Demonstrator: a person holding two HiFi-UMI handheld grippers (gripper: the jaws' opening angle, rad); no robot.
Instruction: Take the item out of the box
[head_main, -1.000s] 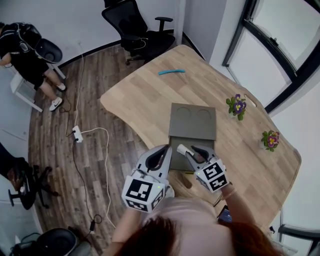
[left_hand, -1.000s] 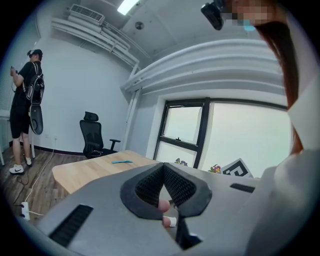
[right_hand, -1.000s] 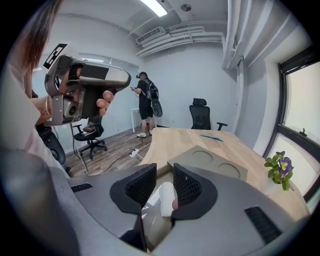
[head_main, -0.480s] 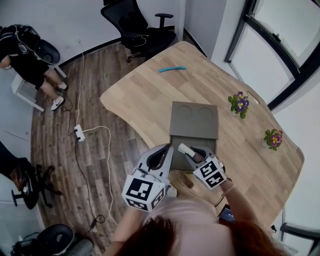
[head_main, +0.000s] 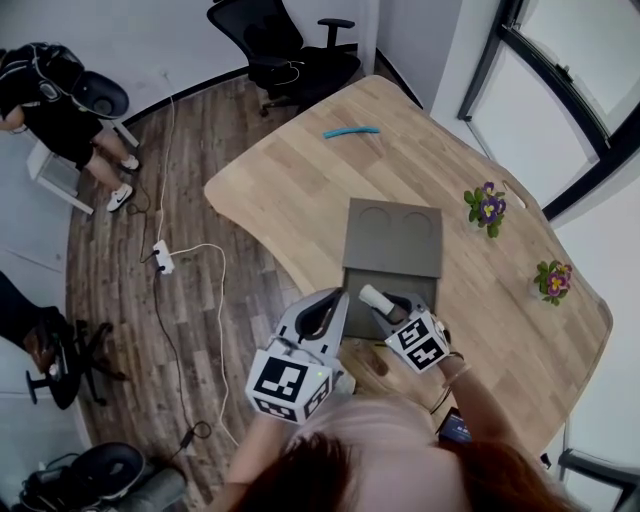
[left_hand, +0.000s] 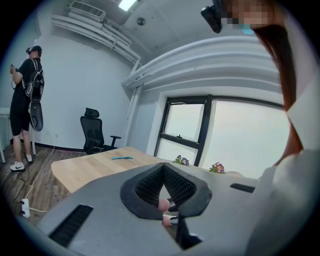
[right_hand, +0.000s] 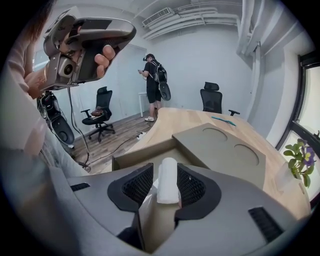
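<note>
The left tongs (left_hand: 162, 172) hang pressed together and empty, close to the person. The right tongs (head_main: 393, 305) have just been spreading and straddle the white roll (right_hand: 167, 182) without pinching it. The roll sits in the open box (right_hand: 145, 155) on the counter (head_main: 300, 190). Next, I'd guess: close on it, then lift clear.

Left gripper (left_hand: 163, 167) level, jaws closed, empty; right gripper (head_main: 393, 303) tilted downward, jaws just opening, white roll (right_hand: 168, 182) between them.

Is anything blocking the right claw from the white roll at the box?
Nothing visible. The white roll already stands between the right claw's jaws, which have just been opening, at the open box.
</note>
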